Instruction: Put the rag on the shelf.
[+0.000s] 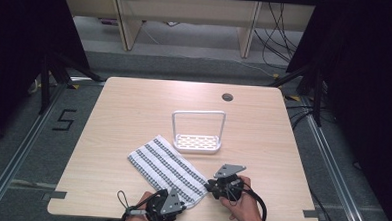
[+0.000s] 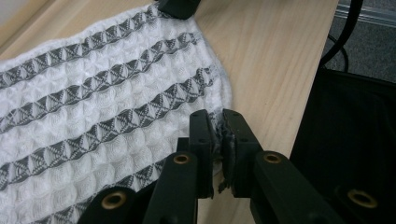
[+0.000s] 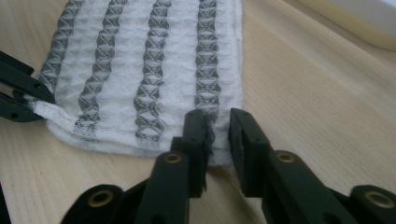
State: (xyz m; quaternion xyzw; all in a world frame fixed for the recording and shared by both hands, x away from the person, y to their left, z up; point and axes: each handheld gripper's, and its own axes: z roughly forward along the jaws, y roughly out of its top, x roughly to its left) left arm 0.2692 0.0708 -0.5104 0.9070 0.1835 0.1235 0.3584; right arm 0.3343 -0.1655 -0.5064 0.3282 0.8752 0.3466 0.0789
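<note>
A: Both grippers are pinching the near corners of the striped towel [image 1: 167, 167], which is lying flat near the table's [image 1: 134, 103] front edge?

B: Yes, the left gripper [image 2: 219, 122] and right gripper [image 3: 217, 123] are clamping the hem. I'd be lifting both corners evenly, keeping the edge taut.

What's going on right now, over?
Left gripper and right gripper each pinch a near corner of the striped towel. Towel flat on table. White rack behind, clear.

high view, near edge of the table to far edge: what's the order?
left gripper, closed on a towel corner → right gripper, closed on the next corner → striped towel → white rack → round cable hole.
</note>
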